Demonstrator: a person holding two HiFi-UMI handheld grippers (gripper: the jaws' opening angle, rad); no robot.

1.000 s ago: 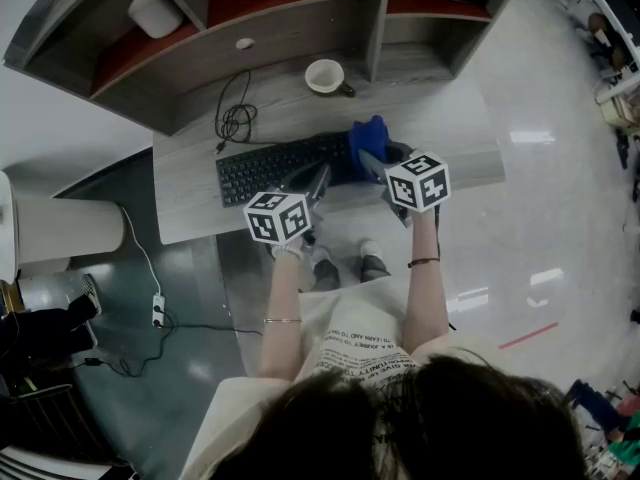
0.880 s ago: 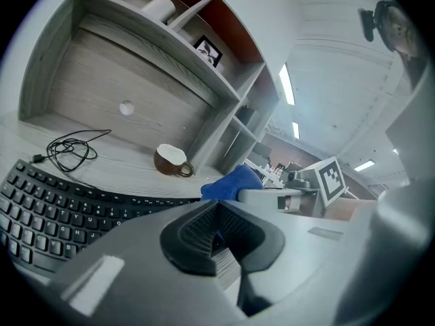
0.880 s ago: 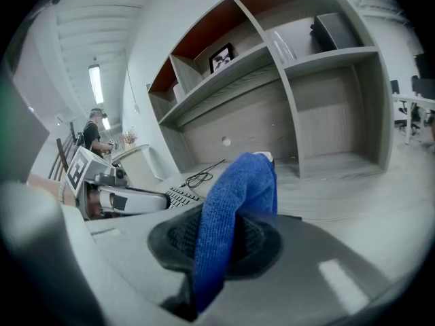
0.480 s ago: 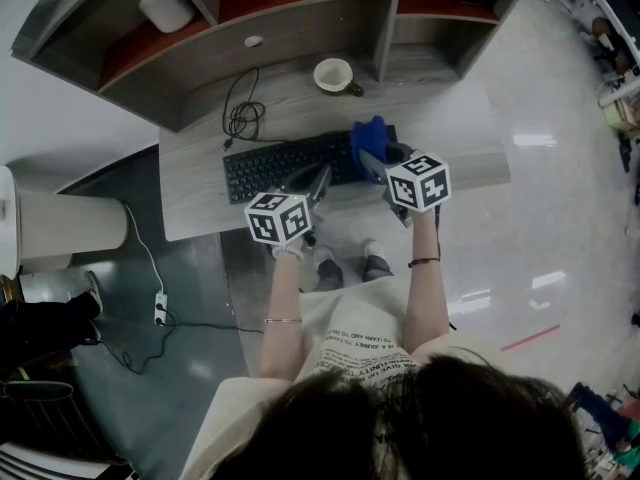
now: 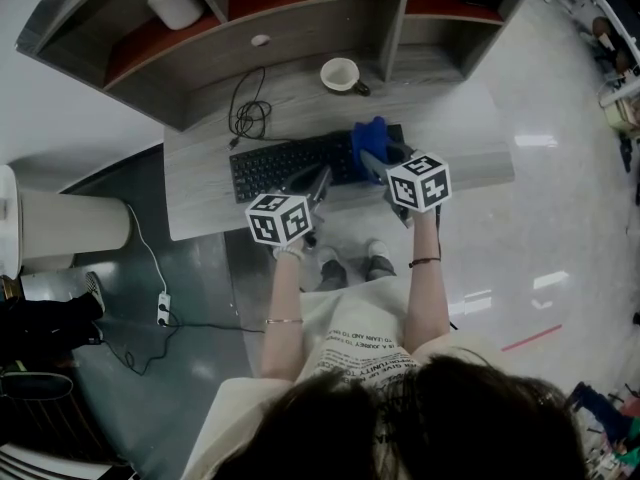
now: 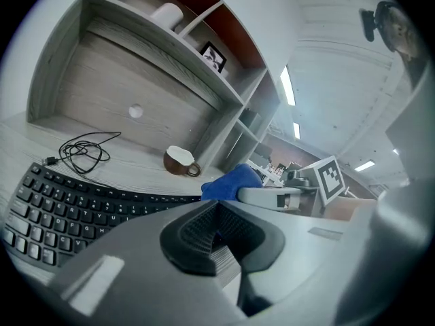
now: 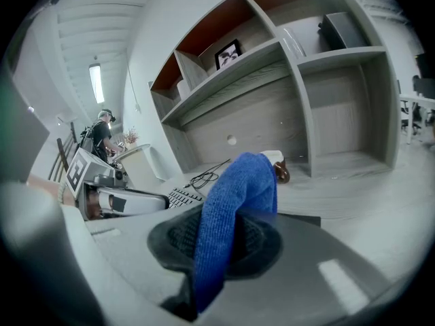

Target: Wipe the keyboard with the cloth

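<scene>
On the grey desk (image 5: 200, 208), a black keyboard (image 5: 285, 166) lies parallel to the front edge, below a shelf unit (image 5: 300, 13). Behind the keyboard, a coiled black cable (image 5: 248, 118) rests on the desk to the left, and a mug (image 5: 341, 74) with a white interior stands to the right, well apart from the keyboard.

The right gripper (image 7: 217, 240) is clamped on a blue cloth (image 7: 234, 202). The cloth is pinched between the two dark pads and rises from them in a folded hump. From the head view, the cloth sits over the right end of the keyboard. Contact with the keys cannot be confirmed from any view.

The left gripper (image 6: 216, 226) has its jaws closed together, with nothing between them. It is held over the front edge of the desk near the middle of the keyboard, just beside the right gripper and pointing towards the shelf unit. Each gripper is held in one of the person's hands, with both forearms extended forward.
</scene>
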